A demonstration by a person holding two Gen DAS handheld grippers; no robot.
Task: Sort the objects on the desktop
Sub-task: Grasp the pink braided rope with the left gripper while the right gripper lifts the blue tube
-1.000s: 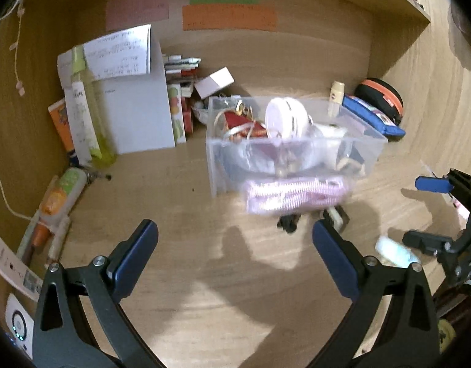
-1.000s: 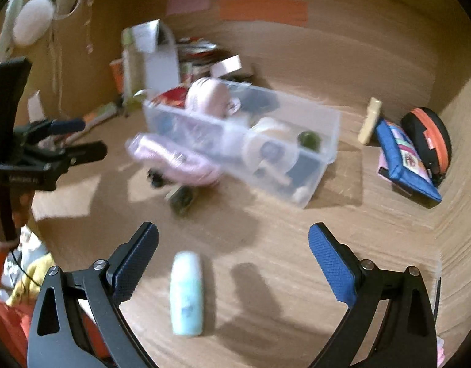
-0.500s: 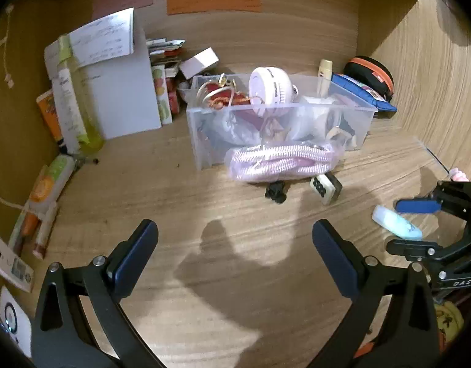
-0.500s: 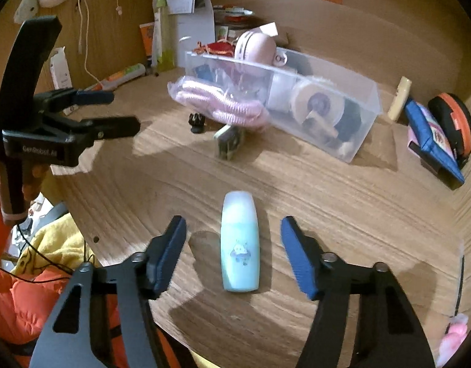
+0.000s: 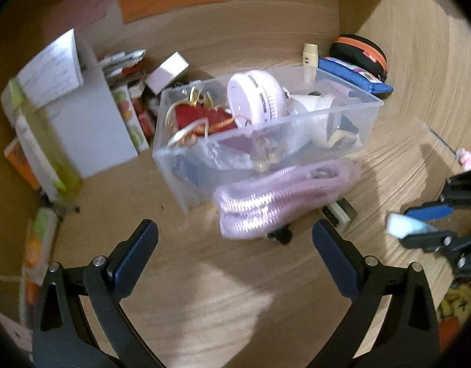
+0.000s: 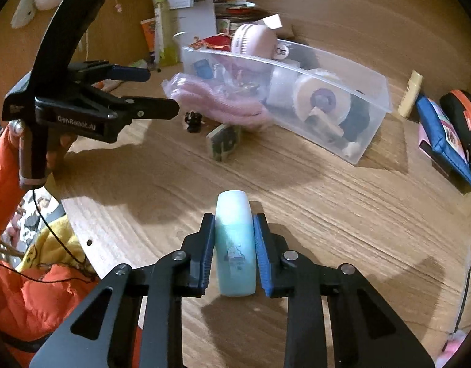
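Note:
My right gripper point(image 6: 234, 225) is shut on a light blue bottle point(image 6: 234, 242) and holds it just above the wooden desk; the pair also shows at the right of the left wrist view point(image 5: 425, 222). My left gripper point(image 5: 235, 239) is open and empty, a short way in front of a pink bagged cable point(image 5: 281, 197) that leans on a clear plastic bin point(image 5: 180, 165) full of small items. In the right wrist view the left gripper point(image 6: 155, 92) hovers left of the bin point(image 6: 370, 141).
A small black clip point(image 6: 193, 121) and a keycap-like block point(image 6: 223, 142) lie in front of the bin. A blue pouch point(image 6: 444, 141) and an orange-rimmed case point(image 6: 462, 113) sit at the right. Papers, a white box point(image 5: 91, 122) and bottles stand at the back left.
My right gripper closed on the light blue bottle and lifted it slightly. My left gripper moved closer to the bin and the pink bagged cable.

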